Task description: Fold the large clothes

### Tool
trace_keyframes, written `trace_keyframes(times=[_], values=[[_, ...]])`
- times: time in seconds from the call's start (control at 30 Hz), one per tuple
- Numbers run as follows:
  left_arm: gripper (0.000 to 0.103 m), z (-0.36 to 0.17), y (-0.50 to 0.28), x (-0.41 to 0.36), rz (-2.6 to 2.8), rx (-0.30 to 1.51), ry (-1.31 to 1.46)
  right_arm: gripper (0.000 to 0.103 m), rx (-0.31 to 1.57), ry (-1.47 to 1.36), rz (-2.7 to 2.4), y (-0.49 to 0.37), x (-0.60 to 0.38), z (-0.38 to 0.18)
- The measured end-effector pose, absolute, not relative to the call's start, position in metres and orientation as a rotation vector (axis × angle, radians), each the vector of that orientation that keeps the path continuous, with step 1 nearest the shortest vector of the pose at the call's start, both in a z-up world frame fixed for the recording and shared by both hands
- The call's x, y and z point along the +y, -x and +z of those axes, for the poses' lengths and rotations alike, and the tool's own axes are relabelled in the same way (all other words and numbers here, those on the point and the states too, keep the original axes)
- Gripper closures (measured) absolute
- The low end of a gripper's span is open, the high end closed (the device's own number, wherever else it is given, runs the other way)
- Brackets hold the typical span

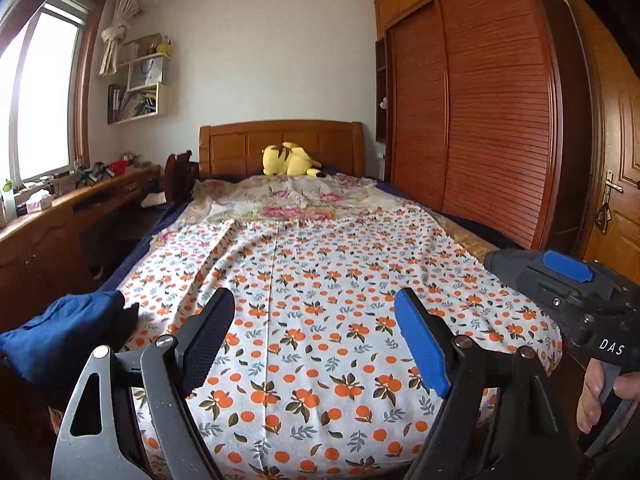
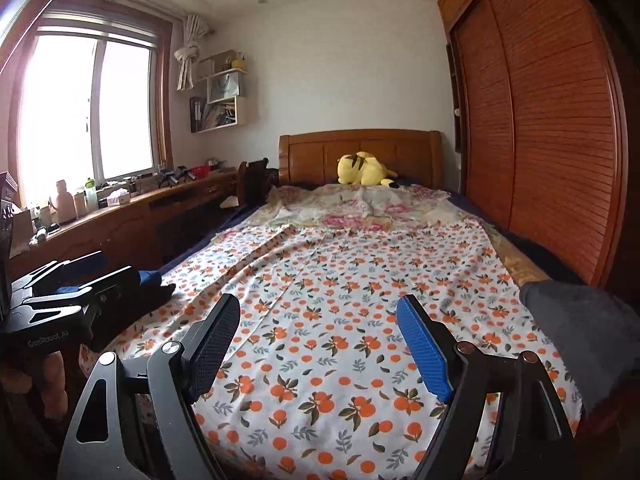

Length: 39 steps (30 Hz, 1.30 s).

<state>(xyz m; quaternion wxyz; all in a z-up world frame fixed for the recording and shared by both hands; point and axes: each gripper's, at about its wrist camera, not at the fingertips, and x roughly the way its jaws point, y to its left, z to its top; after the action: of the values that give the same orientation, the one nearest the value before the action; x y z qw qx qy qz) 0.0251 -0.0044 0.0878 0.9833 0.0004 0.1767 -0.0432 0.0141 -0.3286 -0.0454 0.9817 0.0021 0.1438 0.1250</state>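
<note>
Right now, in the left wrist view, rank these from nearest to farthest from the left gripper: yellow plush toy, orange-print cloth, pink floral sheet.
1. orange-print cloth, directly below the open left gripper.
2. pink floral sheet, mid-bed beyond it.
3. yellow plush toy, at the headboard.

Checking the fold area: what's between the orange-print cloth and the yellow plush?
A crumpled pink floral sheet lies between the orange-print cloth and the yellow plush, in both wrist views.

Left gripper (image 1: 314, 336) and right gripper (image 2: 318, 340): black linkage arms, silver pivot screws, one black textured pad, one blue ribbed pad (image 2: 424, 350). Right body marked "DAS", blue insert; bare-skinned hand (image 1: 600, 396). Left body marked "GenRobot.AI".
</note>
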Motion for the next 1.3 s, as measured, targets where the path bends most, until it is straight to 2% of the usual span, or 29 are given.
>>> trace_keyframes(times=[1.3], values=[[0.02, 0.089, -0.014, -0.008, -0.06, 0.332, -0.004, 0.021, 0.276, -0.037, 0.202, -0.003, -0.325, -0.055]])
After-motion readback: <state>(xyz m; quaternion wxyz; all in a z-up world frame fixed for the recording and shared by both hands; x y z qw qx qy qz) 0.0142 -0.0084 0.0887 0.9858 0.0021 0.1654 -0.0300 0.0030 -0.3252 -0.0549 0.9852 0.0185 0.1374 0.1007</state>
